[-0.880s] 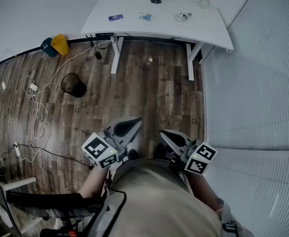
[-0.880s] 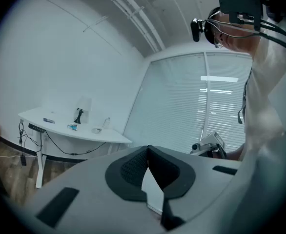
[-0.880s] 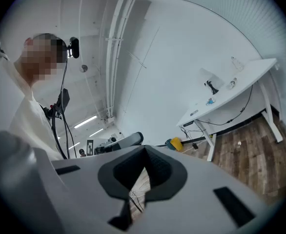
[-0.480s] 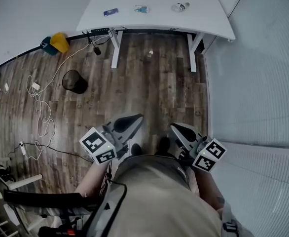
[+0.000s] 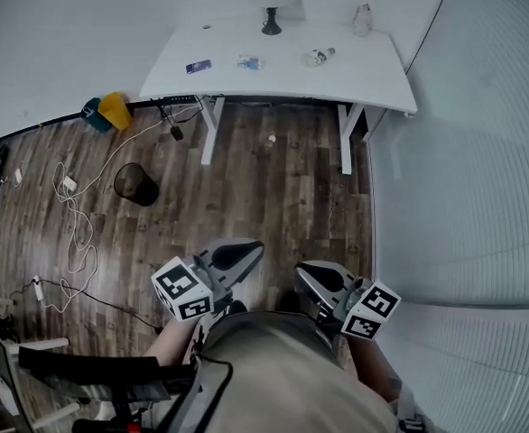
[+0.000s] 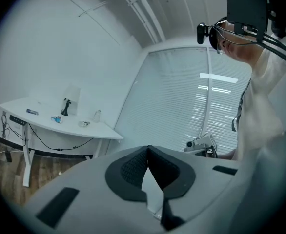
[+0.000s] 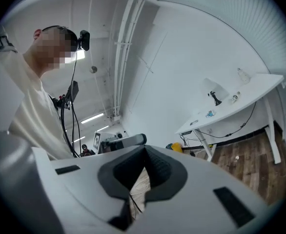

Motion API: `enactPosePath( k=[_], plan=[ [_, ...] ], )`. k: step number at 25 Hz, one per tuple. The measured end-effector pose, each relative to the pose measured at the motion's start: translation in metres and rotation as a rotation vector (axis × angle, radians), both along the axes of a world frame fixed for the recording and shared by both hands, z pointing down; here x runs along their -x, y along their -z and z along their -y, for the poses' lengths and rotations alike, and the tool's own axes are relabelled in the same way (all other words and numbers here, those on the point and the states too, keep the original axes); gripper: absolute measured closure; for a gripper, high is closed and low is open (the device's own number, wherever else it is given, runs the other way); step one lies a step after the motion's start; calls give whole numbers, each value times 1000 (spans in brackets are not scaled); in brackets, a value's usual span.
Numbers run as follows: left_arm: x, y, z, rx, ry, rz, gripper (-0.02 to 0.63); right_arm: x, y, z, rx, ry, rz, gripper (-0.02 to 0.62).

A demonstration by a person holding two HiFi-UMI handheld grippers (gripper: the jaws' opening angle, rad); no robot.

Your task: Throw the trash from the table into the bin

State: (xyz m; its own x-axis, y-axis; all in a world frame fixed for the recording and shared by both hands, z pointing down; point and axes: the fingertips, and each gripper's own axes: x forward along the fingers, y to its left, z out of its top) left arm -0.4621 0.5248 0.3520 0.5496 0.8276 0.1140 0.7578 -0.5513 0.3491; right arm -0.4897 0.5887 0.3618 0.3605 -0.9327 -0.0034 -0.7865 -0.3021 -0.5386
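Note:
A white table (image 5: 273, 70) stands far ahead against the wall. On it lie a blue wrapper (image 5: 198, 66), a small packet (image 5: 250, 62) and a crumpled piece (image 5: 317, 57). A clear bottle (image 5: 362, 18) and a lamp (image 5: 271, 21) stand at its back. A black mesh bin (image 5: 135, 183) sits on the wood floor to the left of the table. My left gripper (image 5: 237, 258) and right gripper (image 5: 314, 278) are held close to the body, both shut and empty. In the left gripper view the fingertips (image 6: 148, 152) meet, with the table (image 6: 60, 123) far to the left. In the right gripper view the fingertips (image 7: 144, 156) meet too.
A small scrap (image 5: 271, 139) lies on the floor under the table. White cables (image 5: 77, 233) trail over the floor at the left. A yellow and teal object (image 5: 111, 111) leans at the wall. Window blinds (image 5: 463, 170) run along the right.
The head view has tipped up, so the table sits lower in frame and the lamp shows. Both grippers stay shut near the body.

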Motion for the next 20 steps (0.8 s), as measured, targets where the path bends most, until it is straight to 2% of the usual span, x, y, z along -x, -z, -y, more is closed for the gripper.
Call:
enactPosePath(
  k=[3,10,14,20],
  plan=[
    [-10,2,-20,-20,9,-5,592,-5,1,-13,40,48,-35,588],
    [-29,-3,-45,-64,20,-4,592,-21,-2,-38,-19,63,0,588],
    [-43,-7,-36,-101,9,-17,592,-34,-3,-30,-33,58,7,588],
    [-75,-10,7,-102,16,-60,592,-63,-3,14,19,66,-19,588]
  ],
)
